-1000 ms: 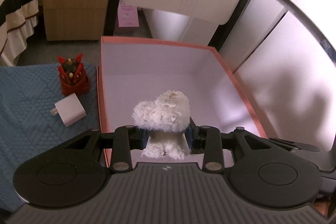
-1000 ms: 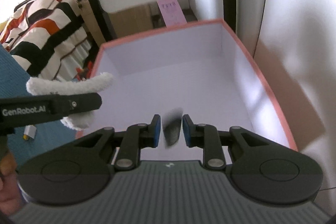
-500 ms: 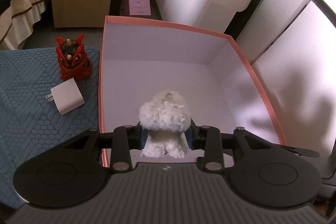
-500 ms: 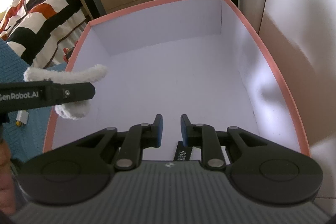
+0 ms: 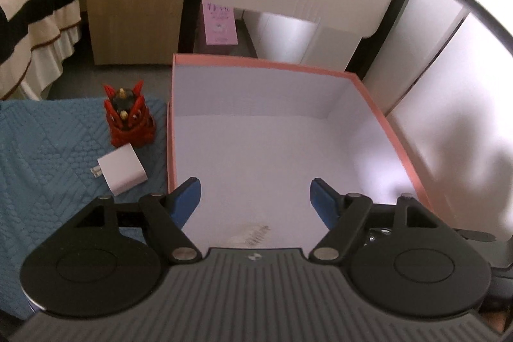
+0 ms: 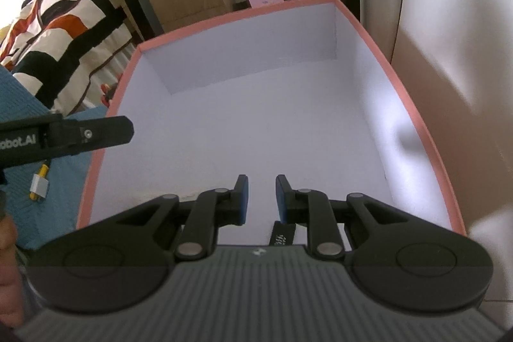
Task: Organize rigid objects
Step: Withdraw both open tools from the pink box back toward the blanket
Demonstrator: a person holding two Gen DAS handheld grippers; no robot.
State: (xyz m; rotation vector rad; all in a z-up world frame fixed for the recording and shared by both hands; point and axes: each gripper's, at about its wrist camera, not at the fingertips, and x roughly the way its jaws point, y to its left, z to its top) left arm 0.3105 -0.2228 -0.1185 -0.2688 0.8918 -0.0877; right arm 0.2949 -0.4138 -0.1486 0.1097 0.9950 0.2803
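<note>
Your left gripper (image 5: 255, 193) hangs over the near end of one pink-rimmed box (image 5: 378, 104), jaws just sprung wide with nothing between them; a blurred pale object (image 5: 248, 233) shows low at its base. Your right gripper (image 6: 259, 197) is pinched to its narrowest, gripping nothing, a dark strip (image 6: 282, 237) lying below it in the box. Left of the box, one white charger (image 5: 123, 170) and one red figurine (image 5: 130, 117) rest on the blue quilted mat (image 5: 48, 149); beyond, a wooden cabinet (image 5: 134, 5) and striped bedding (image 5: 29, 5)
</note>
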